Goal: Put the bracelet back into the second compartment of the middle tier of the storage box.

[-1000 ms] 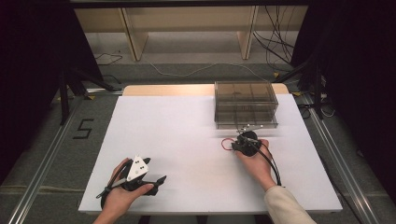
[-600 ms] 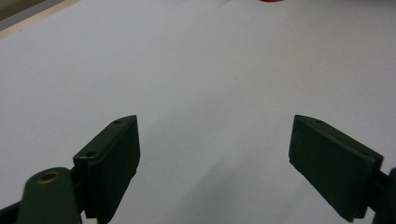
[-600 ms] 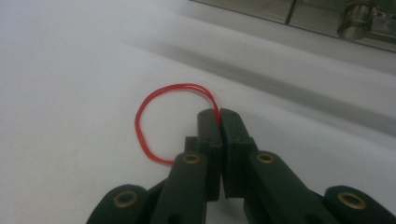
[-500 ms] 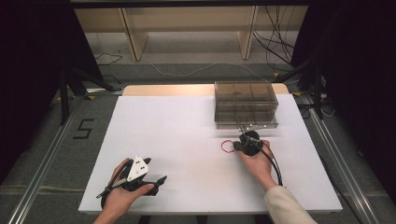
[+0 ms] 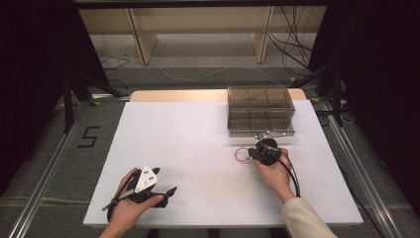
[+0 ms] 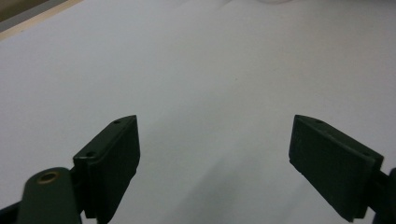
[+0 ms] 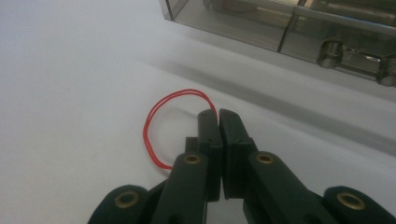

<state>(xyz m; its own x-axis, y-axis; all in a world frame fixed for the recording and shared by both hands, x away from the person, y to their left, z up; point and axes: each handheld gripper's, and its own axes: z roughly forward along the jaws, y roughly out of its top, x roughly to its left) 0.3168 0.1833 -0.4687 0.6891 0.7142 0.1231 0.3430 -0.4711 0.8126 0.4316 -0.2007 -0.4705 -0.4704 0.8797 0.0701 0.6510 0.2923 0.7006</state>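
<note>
A thin red loop [image 7: 156, 116], like a rubber band, lies on the white table [image 5: 198, 148] just in front of the smoky clear drawer box [image 5: 260, 111]. My right gripper [image 7: 218, 114] is shut, its two black jaws pressed together with one side of the loop pinched between them. The rest of the loop curves out to the left of the jaws. From above, the right gripper [image 5: 255, 152] sits beside the red loop [image 5: 241, 154]. My left gripper [image 5: 168, 196] rests at the table's front left. In its own view the left gripper [image 6: 215, 135] is open over bare table.
The drawer box [image 7: 280, 23] stands close ahead of the right gripper, with metal knobs [image 7: 331, 51] on its front. A wooden strip [image 5: 178, 95] edges the table's far side. Cables lie on the floor [image 5: 297, 44] behind it.
The right hand has edged slightly to the right with the red loop beside it. The left hand has stayed where it was.
</note>
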